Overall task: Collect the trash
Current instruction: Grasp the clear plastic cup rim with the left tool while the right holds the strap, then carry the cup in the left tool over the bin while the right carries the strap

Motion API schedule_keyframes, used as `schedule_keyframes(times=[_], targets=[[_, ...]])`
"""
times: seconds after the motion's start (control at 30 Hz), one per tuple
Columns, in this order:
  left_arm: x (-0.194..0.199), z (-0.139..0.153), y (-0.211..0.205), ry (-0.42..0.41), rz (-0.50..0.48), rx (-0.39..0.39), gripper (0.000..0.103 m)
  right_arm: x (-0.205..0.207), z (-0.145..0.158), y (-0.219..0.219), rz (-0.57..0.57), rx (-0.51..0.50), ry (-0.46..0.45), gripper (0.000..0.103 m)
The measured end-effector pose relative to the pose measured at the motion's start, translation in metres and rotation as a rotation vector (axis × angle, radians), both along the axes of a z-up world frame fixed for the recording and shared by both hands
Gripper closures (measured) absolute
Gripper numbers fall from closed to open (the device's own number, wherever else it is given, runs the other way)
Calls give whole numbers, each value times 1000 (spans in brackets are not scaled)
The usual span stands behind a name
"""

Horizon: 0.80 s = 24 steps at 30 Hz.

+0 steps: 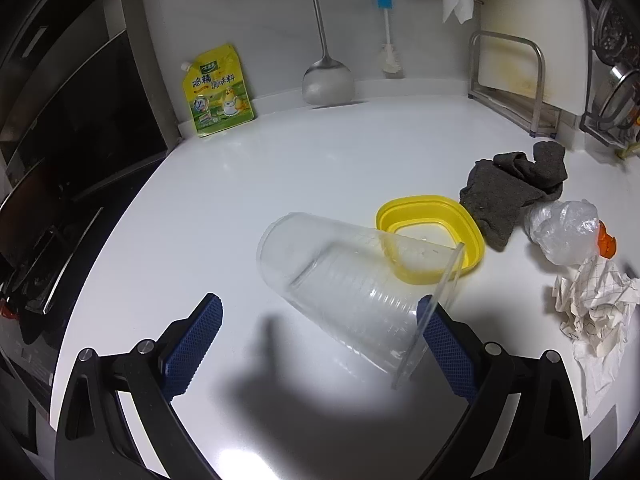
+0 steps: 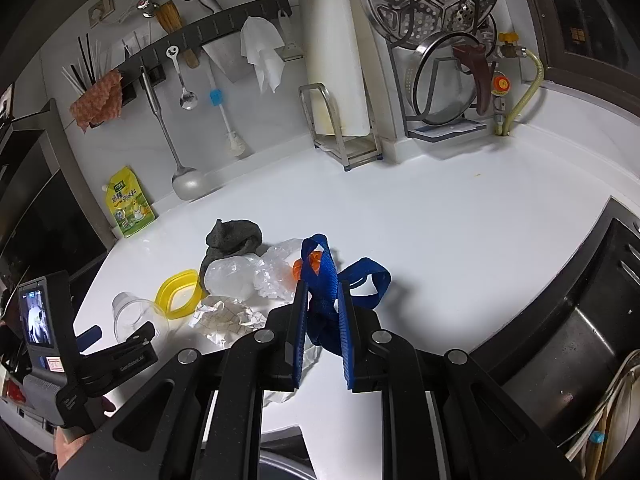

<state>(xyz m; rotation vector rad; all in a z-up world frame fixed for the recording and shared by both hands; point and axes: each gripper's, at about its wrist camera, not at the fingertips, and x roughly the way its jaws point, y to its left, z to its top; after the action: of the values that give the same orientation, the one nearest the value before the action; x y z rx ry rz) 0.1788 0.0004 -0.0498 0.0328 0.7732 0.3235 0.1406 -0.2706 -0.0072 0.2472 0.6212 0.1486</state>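
Observation:
A clear plastic cup (image 1: 352,288) lies on its side on the white counter (image 1: 280,168), its rim toward my left gripper (image 1: 320,320). The left gripper is open, its right finger beside the rim, its left finger apart. A yellow lid (image 1: 432,236), grey rag (image 1: 516,192), crumpled plastic bag (image 1: 564,232) with an orange bit (image 1: 606,242) and crumpled paper (image 1: 596,312) lie to the right. My right gripper (image 2: 323,292) is shut on a blue strap (image 2: 324,272) above the counter. The cup (image 2: 132,314), lid (image 2: 178,292), bag (image 2: 256,276) and paper (image 2: 228,316) show in the right wrist view.
A yellow seasoning pouch (image 1: 218,92) leans on the back wall. Ladle (image 1: 326,76), brush and cloths hang above. A cutting-board rack (image 1: 516,80) and dish rack (image 2: 448,80) stand at the back right. A dark sink (image 2: 568,328) lies right; the stove (image 1: 48,200) lies left.

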Motion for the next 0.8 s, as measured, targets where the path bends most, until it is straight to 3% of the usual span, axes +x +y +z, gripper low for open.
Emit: schedule_keyframes(times=[0.13, 0.2, 0.27, 0.33, 0.4, 0.57, 0.8], targets=[[3, -2, 8, -1, 8, -45, 13, 0, 0, 1, 4, 0, -1, 88], [6, -3, 11, 4, 11, -50, 33, 0, 0, 1, 5, 0, 0, 88], [8, -6, 15, 17, 6, -70, 42, -1, 0, 1, 8, 0, 1, 88], [9, -7, 19, 22, -9, -98, 61, -1, 0, 3, 16, -2, 0, 88], [8, -8, 22, 19, -21, -112, 87, -2, 1, 5, 22, -8, -3, 88], [-4, 1, 26, -15, -56, -126, 98, -8, 0, 11, 37, -35, -13, 88], [-42, 21, 19, -75, -167, -122, 98, -29, -2, 24, 58, -86, -20, 88]])
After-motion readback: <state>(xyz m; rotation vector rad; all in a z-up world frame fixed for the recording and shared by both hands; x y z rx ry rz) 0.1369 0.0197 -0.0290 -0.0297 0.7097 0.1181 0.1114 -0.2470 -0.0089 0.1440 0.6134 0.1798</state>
